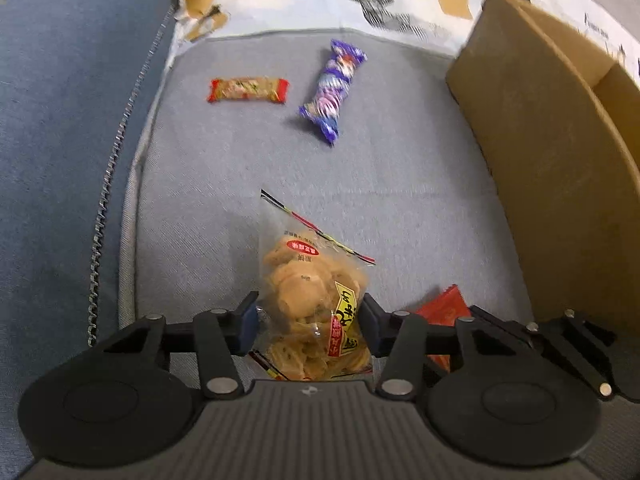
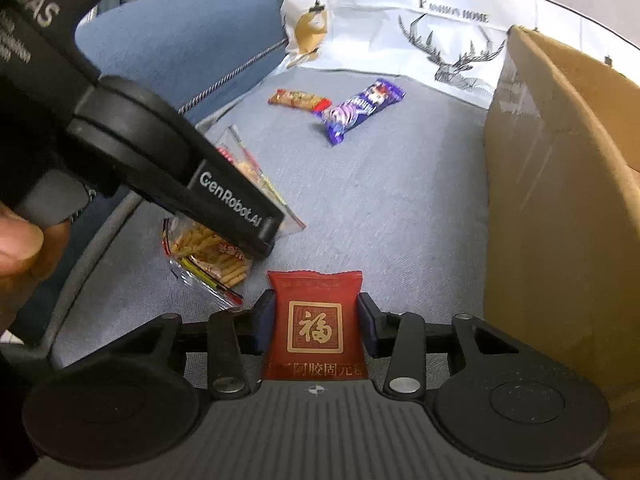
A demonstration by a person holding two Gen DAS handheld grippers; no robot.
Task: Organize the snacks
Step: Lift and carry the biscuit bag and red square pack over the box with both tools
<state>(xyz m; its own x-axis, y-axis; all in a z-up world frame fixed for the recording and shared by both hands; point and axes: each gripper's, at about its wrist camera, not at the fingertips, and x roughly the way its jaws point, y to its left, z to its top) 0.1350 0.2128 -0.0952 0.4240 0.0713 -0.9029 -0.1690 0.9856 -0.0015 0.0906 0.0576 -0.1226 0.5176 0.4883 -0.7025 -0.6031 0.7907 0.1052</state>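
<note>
Only my right view shows a thumb at 9 o'clock. Left gripper: pads clamp clear cracker bag. Right gripper: narrow, pinching red packet.

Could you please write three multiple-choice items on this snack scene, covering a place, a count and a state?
1. Where does the cardboard box stand in the right wrist view?
A. left edge
B. right side
C. centre

2. How many snacks lie loose at the far end of the cushion?
A. two
B. four
C. none

3. What sits between the right gripper fingers?
A. purple pack
B. nothing
C. red packet

Key: B, it fills the right side; A, the red-ended bar and purple pack; C, both fingers flank the red packet.
</note>
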